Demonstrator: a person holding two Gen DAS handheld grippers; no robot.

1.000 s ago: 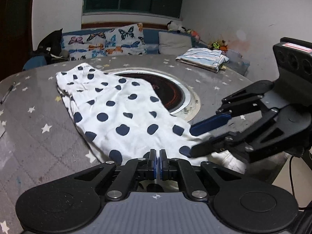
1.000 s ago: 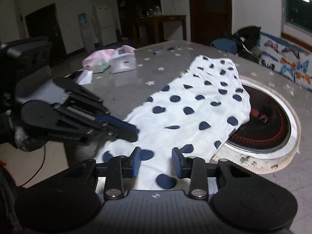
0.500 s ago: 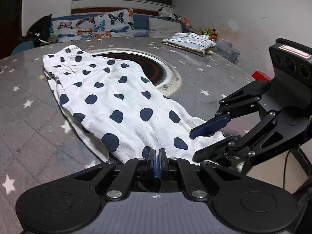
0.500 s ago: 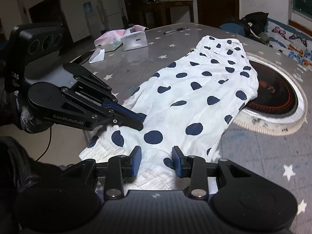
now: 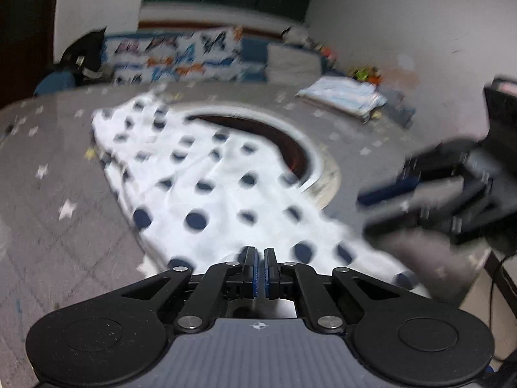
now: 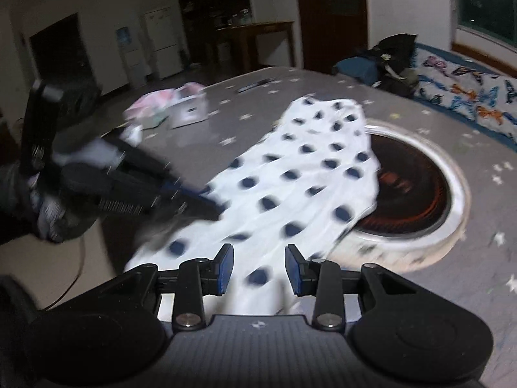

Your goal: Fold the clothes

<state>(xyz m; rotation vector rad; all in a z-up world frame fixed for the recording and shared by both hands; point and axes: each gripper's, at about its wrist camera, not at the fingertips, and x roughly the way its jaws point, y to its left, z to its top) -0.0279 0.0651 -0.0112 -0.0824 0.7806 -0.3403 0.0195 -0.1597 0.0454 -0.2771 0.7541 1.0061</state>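
Note:
A white garment with dark blue dots [image 5: 206, 190] lies stretched across the grey star-print table [image 5: 64, 226], one side overlapping the round hotplate [image 5: 290, 142]. My left gripper [image 5: 261, 253] is shut just above the garment's near hem; whether cloth is pinched I cannot tell. In the right wrist view the left gripper [image 6: 210, 208] points at the garment's [image 6: 300, 187] left edge. My right gripper [image 6: 259, 252] is open over the near hem, and a white fold rises between its fingers without the pads pressing it. From the left wrist view, the right gripper [image 5: 363, 211] hovers beside the hotplate.
A folded striped cloth [image 5: 342, 95] lies at the table's far right. Pink and white boxes [image 6: 174, 106] and a pen [image 6: 255, 84] sit on the far left side. A butterfly-print sofa [image 5: 181, 55] and a dark bag [image 6: 394, 55] stand behind the table. Both views are motion-blurred.
Both grippers have shifted over the near hem and the views now blur with motion. In the left wrist view the right gripper sits further right. Neither gripper's jaws changed.

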